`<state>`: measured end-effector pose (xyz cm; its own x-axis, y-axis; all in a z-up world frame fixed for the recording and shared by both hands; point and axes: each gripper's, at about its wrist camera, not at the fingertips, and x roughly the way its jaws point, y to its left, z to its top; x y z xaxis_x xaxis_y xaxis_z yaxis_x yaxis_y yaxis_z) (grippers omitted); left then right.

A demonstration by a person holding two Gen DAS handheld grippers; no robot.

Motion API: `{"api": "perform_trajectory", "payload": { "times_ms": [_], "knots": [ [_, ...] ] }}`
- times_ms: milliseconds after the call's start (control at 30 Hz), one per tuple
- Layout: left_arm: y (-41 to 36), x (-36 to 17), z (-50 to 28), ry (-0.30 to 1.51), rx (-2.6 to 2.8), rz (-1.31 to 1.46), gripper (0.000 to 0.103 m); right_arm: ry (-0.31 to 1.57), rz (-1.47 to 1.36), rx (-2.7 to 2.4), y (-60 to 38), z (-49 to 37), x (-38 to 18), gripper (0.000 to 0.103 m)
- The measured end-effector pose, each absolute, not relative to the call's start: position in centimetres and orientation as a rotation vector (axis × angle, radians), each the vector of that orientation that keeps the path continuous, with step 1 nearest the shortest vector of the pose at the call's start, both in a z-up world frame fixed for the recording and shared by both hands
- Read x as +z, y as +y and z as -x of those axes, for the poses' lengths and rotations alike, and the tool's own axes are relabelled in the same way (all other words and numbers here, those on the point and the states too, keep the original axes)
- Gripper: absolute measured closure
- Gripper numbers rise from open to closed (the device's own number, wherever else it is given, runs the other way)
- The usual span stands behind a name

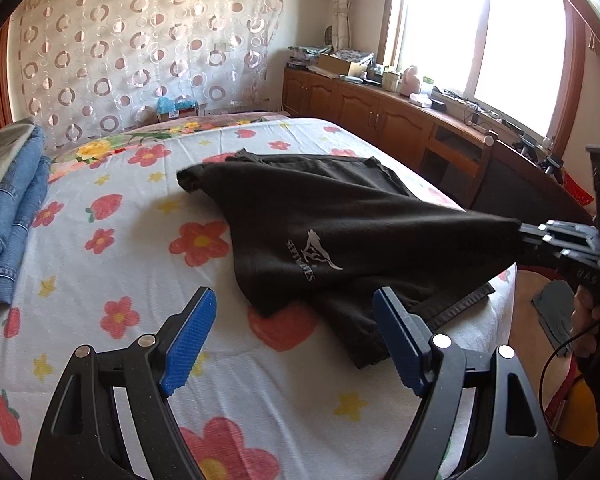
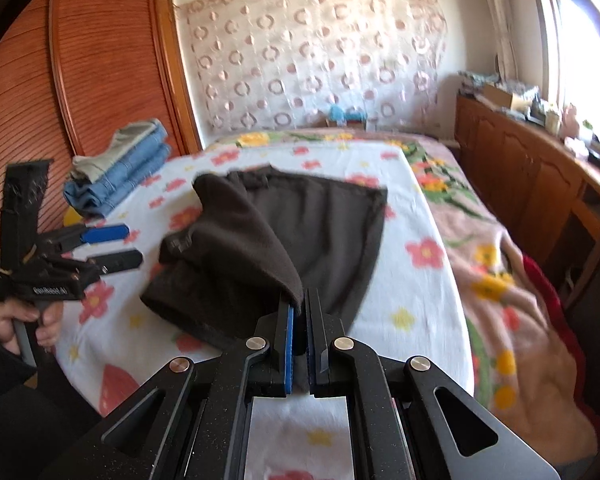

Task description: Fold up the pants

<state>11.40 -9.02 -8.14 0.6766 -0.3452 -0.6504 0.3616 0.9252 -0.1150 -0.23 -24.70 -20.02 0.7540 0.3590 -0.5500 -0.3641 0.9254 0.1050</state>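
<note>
Folding is mid-way — the pants (image 1: 324,224) lie centre frame on the bed (image 1: 100,360), a dark heap with one layer drawn over the rest. Right gripper (image 2: 300,312) has its jaws clamped on a pants edge, lifted off the sheet at lower centre of its view. Left gripper (image 1: 292,336) hovers near the lower pants corner, jaws apart, nothing between them. Judging by the skewed edges, squaring and a final fold are left. Folded jeans (image 1: 12,216) sit stacked at far left.

Both wrist views close, angled down; share bed (image 1: 100,248).
</note>
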Motion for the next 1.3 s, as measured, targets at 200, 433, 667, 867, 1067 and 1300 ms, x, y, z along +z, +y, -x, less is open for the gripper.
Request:
{"api": "perform_trajectory", "payload": {
  "times_ms": [200,433,667,867,1067,1300],
  "knots": [
    [-10.4,-8.5,-11.1,0.734,-0.416,-0.055,0.022,0.694,0.016,0.409,-24.3,-1.1,-21.2,0.098],
    [-10.9,-9.6,-11.3,0.768,-0.406,-0.078,0.022,0.718,-0.019,0.394,-25.1,-2.1,-21.8,0.098],
    [-11.3,-11.1,-11.5,0.829,-0.412,-0.091,0.022,0.705,-0.018,0.362,-25.4,-2.2,-22.4,0.094],
    [-11.0,-11.1,-11.3,0.828,-0.419,-0.069,0.022,0.725,-0.008,0.326,-26.0,-2.0,-22.5,0.069],
    [-9.5,-9.4,-11.1,0.773,-0.384,-0.053,0.022,0.663,0.008,0.324,-26.0,-0.9,-20.6,0.068],
    [-6.9,-7.1,-10.9,0.706,-0.323,-0.029,0.022,0.616,0.019,0.386,-24.1,-1.6,-19.4,0.063]
  ]
}}
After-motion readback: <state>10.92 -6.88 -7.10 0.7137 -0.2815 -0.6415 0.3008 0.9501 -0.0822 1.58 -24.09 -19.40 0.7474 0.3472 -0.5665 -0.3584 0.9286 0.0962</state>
